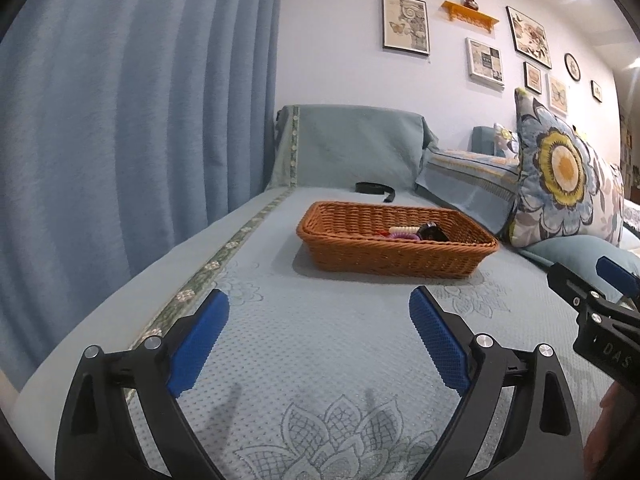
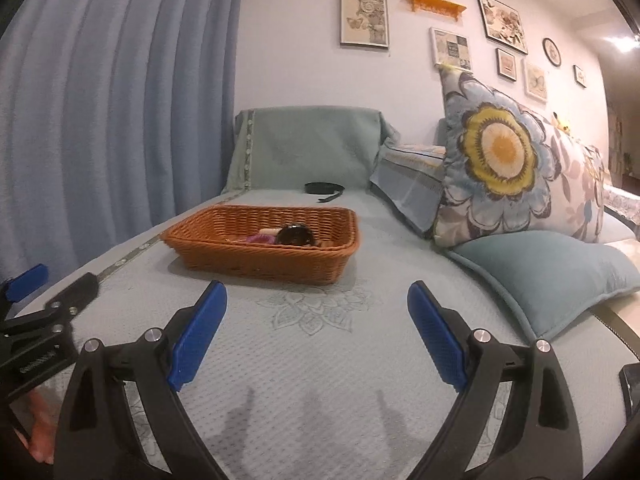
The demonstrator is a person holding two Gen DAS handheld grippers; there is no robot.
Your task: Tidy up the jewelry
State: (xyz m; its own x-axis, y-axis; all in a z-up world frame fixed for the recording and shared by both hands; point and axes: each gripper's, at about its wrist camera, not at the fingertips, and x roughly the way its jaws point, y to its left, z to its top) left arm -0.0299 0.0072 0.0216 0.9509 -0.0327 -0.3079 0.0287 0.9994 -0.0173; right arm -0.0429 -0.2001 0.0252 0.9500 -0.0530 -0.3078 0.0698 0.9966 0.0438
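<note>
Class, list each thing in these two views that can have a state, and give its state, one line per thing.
left gripper: jaws open, empty
right gripper: jaws open, empty
wicker basket: upright on the sofa, holds a few small items
black strap: lying loose behind the basket
floral pillow: propped upright
blue curtain: drawn shut

- "DAS" in pale letters, running tilted along the black body of the right gripper [image 1: 616, 280], which shows at the right edge of the left wrist view; the letters sit on the lower block, toward the holder's hand. More letters may follow, but the frame edge cuts them off.
- A line of small pale print on the black body of the left gripper [image 2: 32, 296], at the left edge of the right wrist view; too blurred to read.
- The framed prints [image 1: 485, 61] on the wall carry small marks, none of them legible.
</note>
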